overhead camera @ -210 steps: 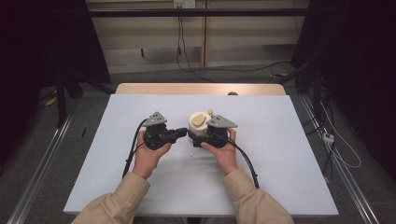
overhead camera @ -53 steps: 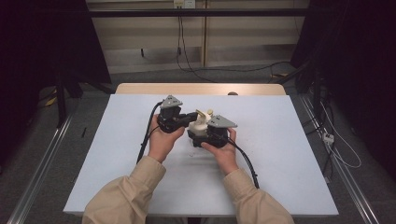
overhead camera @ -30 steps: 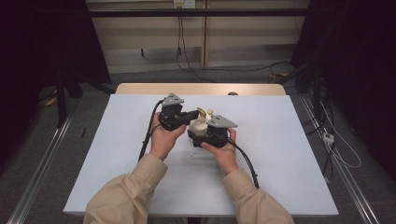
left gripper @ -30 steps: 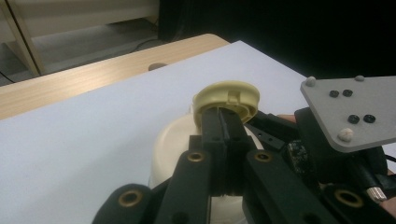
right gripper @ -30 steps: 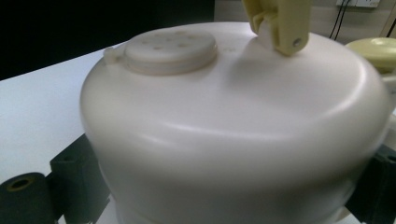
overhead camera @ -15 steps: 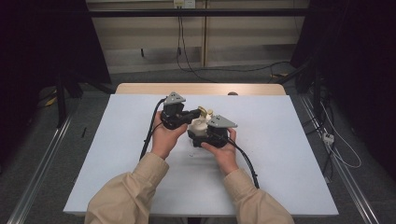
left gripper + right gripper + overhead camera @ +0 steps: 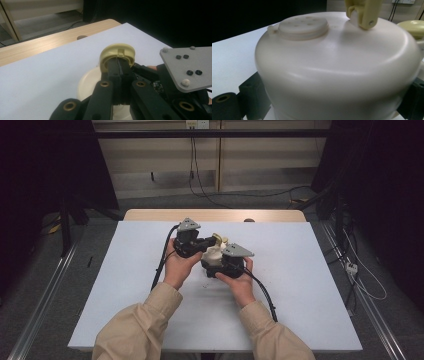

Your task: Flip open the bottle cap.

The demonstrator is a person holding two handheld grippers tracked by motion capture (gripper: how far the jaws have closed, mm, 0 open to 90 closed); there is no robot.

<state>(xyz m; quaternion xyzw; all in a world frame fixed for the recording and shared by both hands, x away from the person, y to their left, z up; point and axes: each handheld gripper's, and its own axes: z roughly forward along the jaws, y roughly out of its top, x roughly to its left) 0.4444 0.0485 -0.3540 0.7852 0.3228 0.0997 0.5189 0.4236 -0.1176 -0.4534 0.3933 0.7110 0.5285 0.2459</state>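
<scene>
While both forearms reached in over the white table (image 7: 300,285), a cream-coloured container (image 7: 337,70) was held near its middle — a rounded, domed vessel seen pressed between the two black jaws of the right gripper (image 7: 226,265), which stood at either side of its body in the right gripper view. That gripper was thus closed on the container, its grey three-cornered plate (image 7: 237,251) turned upward and a black cable (image 7: 262,292) trailing back along the sleeve. On the dome, a round vent cap (image 7: 303,27) pierced with small holes was seen, with a yellow hinge piece (image 7: 363,12) just behind it. The left gripper (image 7: 119,67) was brought in from the left — its jaws pressed together with no gap visible, their tips closed on the edge of a pale yellow lid (image 7: 117,53) raised above the container. A wooden strip (image 7: 215,215) was seen along the table's far edge.
</scene>
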